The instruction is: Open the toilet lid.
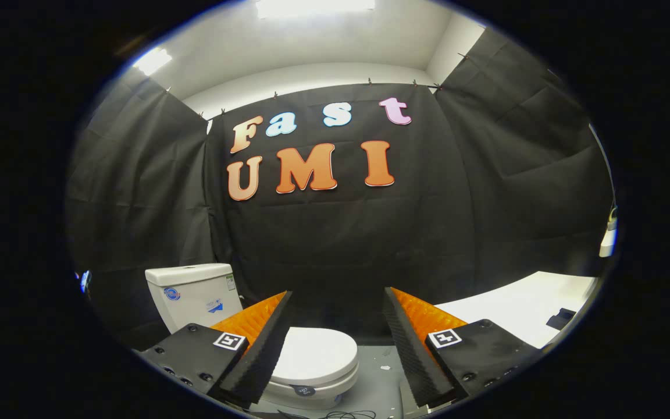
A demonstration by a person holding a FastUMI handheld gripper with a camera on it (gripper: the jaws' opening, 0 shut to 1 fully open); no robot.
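Gripper view: gripper (338, 343) hanging above toilet (312, 372), fingers spread wide, pinching nothing. Lid (319, 355) lying shut below tank (192, 294). Looking hard, smooth, slippery, hinged; best lifting by front lip.

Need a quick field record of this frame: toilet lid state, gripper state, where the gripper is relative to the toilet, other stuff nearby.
lid: white oval toilet lid, closed flat on the seat
tank: white ceramic cistern, behind the bowl against the black cloth wall
gripper: handheld two-finger gripper, fingers wide open, holding nothing
relation: lid lies ahead of and below the fingers, apart from both
nearby: white tabletop beside the toilet; grey floor
task progress: lid not yet touched
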